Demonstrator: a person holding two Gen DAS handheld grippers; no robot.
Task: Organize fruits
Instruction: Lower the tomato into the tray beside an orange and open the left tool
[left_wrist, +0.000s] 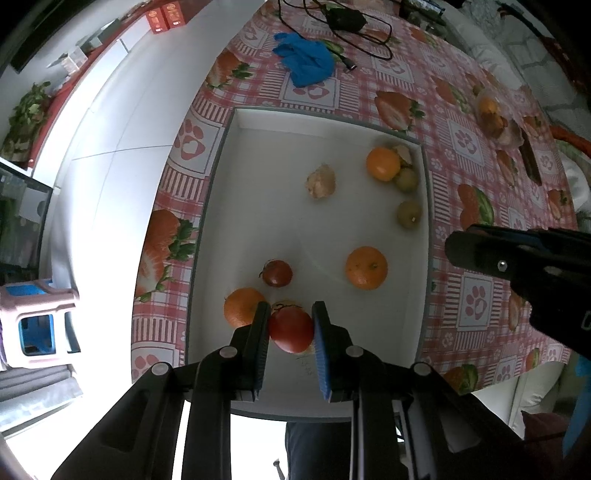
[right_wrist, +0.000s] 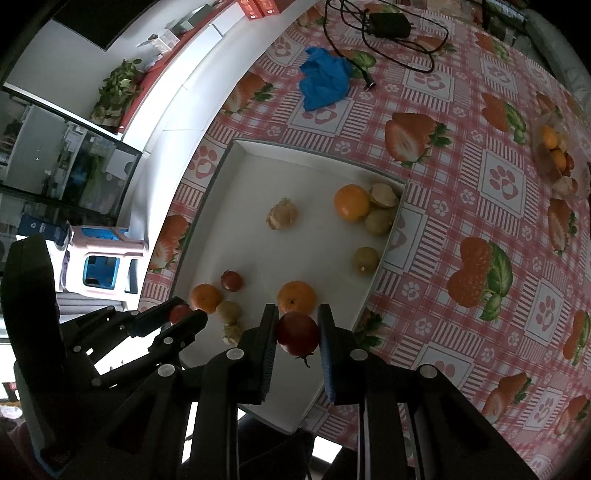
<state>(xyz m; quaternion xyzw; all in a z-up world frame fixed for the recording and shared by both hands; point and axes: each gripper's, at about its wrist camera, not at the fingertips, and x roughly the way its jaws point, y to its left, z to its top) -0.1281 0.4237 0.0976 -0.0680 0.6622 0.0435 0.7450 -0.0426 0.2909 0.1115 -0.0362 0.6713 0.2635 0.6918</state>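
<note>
Left to right across the white tray (left_wrist: 295, 122) on the counter (left_wrist: 480, 206), which wears a pink checked cloth printed with strawberries and paw marks. Left hand-held gripper (left_wrist: 290, 325) points down over the tray's near-left corner, jaws clamped on a red tomato (left_wrist: 291, 329); an orange (left_wrist: 242, 306) lies just left of its left finger, and a darker small tomato (left_wrist: 277, 273) sits just beyond. From the right wrist view a greenish fruit (right_wrist: 228, 311) and a husked one (right_wrist: 232, 332) also lie in that corner. Further in, mid-tray, a pale papery husked fruit (left_wrist: 320, 181). Right of centre, a second orange (left_wrist: 366, 267) lies alone on the tray floor. Far-right corner holds a cluster: a third orange (left_wrist: 383, 163) touching a green fruit (left_wrist: 406, 180), a husked piece (right_wrist: 384, 195) behind them; another green fruit (left_wrist: 409, 214) sits apart, nearer, by the right wall. Right hand-held gripper (right_wrist: 298, 334) hangs at the tray's near-right edge, jaws closed on a second red tomato (right_wrist: 297, 333), stem end toward the camera. Beyond the tray's far side, a crumpled blue glove (left_wrist: 306, 61) and a black adapter (left_wrist: 345, 18) with its cable. Far right on the counter, a clear bag of small fruit (right_wrist: 554, 155)
</note>
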